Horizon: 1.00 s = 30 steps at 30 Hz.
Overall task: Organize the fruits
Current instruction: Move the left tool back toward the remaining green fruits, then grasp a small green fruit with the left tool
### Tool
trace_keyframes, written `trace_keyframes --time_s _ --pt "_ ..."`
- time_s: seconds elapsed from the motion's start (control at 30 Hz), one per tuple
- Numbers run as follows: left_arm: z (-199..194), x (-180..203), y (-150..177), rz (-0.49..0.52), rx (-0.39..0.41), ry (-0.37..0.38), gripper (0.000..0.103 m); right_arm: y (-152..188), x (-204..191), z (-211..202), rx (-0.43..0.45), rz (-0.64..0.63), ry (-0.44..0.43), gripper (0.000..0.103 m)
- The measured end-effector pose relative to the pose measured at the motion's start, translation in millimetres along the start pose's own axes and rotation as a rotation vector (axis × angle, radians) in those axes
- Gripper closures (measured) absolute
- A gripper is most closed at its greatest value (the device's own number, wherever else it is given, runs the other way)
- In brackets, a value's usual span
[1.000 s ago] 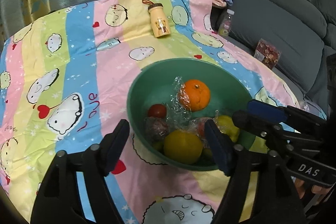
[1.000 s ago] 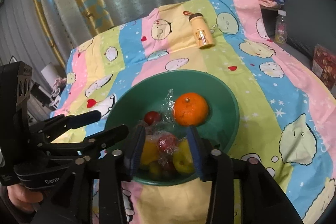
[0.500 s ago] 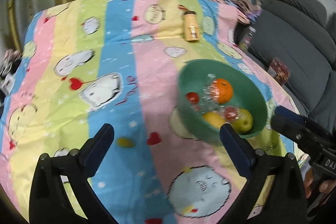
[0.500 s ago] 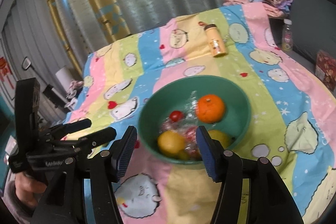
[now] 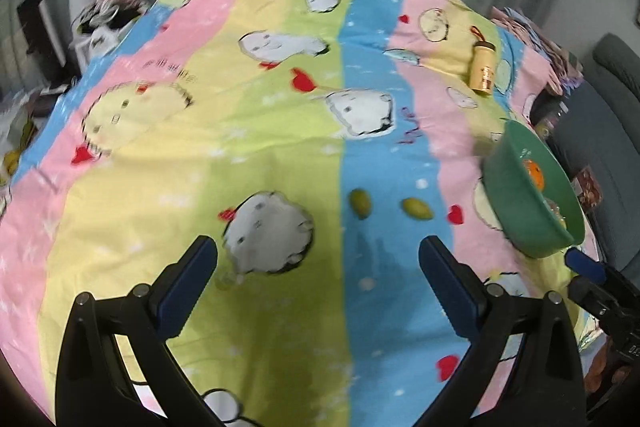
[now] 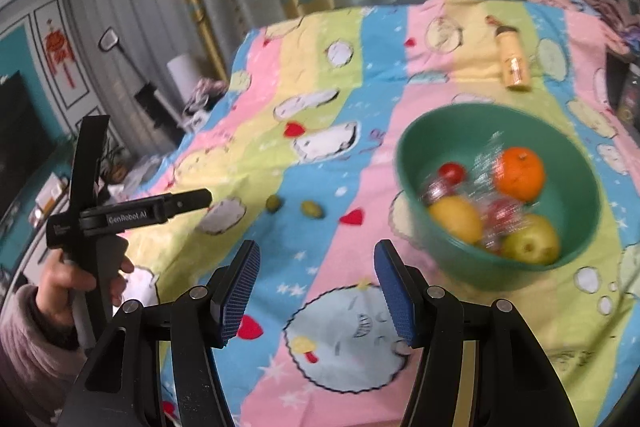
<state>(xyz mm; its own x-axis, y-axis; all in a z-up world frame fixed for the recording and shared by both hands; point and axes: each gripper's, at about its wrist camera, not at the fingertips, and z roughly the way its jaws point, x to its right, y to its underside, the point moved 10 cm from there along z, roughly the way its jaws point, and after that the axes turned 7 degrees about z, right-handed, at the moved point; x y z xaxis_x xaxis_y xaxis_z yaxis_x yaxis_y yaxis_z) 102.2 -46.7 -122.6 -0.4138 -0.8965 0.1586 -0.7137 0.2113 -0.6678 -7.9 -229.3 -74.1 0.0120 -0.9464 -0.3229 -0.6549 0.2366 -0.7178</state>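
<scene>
Both grippers have swung left of the bowl (image 6: 500,267) since a second ago, when they hung right over its fruit; now the bowl sits at the right edge of the left wrist view and right of centre in the right one. The left gripper (image 5: 318,259) stands wide and empty after its jaws opened within the last second. The right gripper (image 6: 316,267) is about half open, its jaws also just widened, with nothing between them.

"GenRobot AI" is printed on the left gripper's body in the right view, held by a hand (image 6: 64,283) in a pink sleeve.

The round green bowl holds an orange (image 6: 519,173), a yellow citrus (image 6: 456,219), a green apple (image 6: 530,241), a small red fruit (image 6: 452,173) and crinkled clear wrap (image 6: 486,167).

Two small green oval fruits (image 5: 360,203) (image 5: 417,208) lie on the cloth (image 5: 260,131) left of the bowl, well apart from it and just beside each other.

A yellow bottle (image 6: 513,65) lies on its side beyond the bowl. The cloth is soft, striped pink, yellow, green and blue, with cartoon faces and red hearts.
</scene>
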Motion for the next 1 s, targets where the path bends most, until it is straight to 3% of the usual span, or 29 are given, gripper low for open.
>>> trace_keyframes --time_s 0.3,0.67,0.93,1.0 --pt "12 -2 17 0.018 -0.011 0.04 0.003 20 -16 37 -0.086 -0.041 0.009 0.043" --pt "41 20 -2 0.105 -0.024 0.054 0.004 11 -18 74 -0.117 -0.093 0.043 0.043" --pt "72 32 -14 0.139 -0.058 0.044 0.016 -4 -15 113 -0.155 -0.143 0.08 0.044" --pt "78 32 -16 0.139 -0.063 0.046 0.019 -6 -14 120 -0.172 -0.14 0.072 0.051"
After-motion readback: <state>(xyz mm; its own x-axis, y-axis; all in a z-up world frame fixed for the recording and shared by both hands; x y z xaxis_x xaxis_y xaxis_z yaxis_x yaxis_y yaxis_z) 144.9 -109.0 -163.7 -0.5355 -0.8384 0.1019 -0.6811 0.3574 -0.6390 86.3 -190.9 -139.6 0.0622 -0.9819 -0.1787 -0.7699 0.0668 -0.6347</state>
